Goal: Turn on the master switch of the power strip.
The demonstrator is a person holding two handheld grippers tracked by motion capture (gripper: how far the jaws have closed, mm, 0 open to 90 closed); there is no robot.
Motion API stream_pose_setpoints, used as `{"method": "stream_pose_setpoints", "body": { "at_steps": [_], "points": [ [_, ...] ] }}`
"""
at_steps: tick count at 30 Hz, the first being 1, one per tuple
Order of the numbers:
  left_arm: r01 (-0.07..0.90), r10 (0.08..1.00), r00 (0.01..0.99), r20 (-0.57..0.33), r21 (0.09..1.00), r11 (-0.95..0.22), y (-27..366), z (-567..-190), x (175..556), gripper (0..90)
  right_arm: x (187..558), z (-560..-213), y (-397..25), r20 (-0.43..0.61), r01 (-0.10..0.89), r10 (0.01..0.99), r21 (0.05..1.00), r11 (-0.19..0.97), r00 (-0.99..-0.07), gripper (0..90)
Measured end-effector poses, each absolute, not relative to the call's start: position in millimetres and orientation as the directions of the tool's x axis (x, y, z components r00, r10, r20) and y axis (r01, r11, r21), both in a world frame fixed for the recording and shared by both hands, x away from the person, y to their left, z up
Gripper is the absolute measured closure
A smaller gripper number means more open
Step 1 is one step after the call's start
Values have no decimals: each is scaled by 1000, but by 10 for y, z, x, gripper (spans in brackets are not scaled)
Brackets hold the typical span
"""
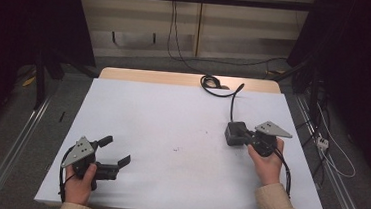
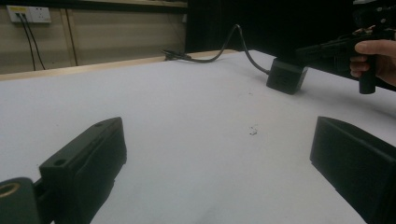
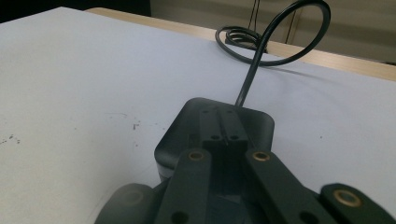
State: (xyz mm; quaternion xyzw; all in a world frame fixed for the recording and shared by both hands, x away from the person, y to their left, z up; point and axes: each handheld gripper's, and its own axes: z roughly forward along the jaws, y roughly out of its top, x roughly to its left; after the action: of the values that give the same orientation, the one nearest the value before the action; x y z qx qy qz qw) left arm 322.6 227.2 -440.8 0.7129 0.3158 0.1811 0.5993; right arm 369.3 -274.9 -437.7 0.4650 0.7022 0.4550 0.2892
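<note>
A black power adapter (image 1: 233, 134) (image 2: 286, 76) (image 3: 187, 135) lies on the white table (image 1: 171, 133) at the right, and its cable (image 1: 233, 102) (image 3: 261, 51) runs to a coil at the far edge. My right gripper (image 1: 243, 131) (image 3: 223, 122) is shut, with its jaws pressed together and lying over the adapter's top; nothing shows between them. The left gripper view has that gripper (image 2: 327, 46) just right of the adapter. My left gripper (image 1: 115, 150) (image 2: 217, 140) is open near the front left corner, over bare table with nothing between its jaws.
The cable's coil (image 1: 210, 81) (image 2: 180, 56) rests on a wooden strip (image 1: 150, 76) along the table's far edge. Small dark specks (image 1: 176, 149) (image 2: 253, 131) mark the table's middle. Metal rails (image 1: 15, 141) run along the floor on both sides.
</note>
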Motion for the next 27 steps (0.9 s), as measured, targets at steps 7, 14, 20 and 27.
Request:
{"method": "stream_pose_setpoints", "body": {
  "at_steps": [7, 14, 20, 27],
  "points": [
    [236, 667, 734, -128, 969, -73, 2272, -4410, 3222, 35, 3688, -4378, -2738, 12, 389, 918, 908, 156, -395, 900],
    [242, 668, 733, -129, 967, -80, 2269, -4414, 3221, 35, 3691, -4380, -2746, 17, 391, 917, 908, 152, -398, 900],
    [242, 667, 733, -132, 968, -74, 2269, -4417, 3221, 35, 3689, -4381, -2736, 6, 388, 918, 907, 162, -397, 900],
    [238, 668, 733, -129, 969, -73, 2268, -4415, 3216, 35, 3684, -4378, -2723, -11, 386, 919, 906, 176, -394, 900]
  ]
}}
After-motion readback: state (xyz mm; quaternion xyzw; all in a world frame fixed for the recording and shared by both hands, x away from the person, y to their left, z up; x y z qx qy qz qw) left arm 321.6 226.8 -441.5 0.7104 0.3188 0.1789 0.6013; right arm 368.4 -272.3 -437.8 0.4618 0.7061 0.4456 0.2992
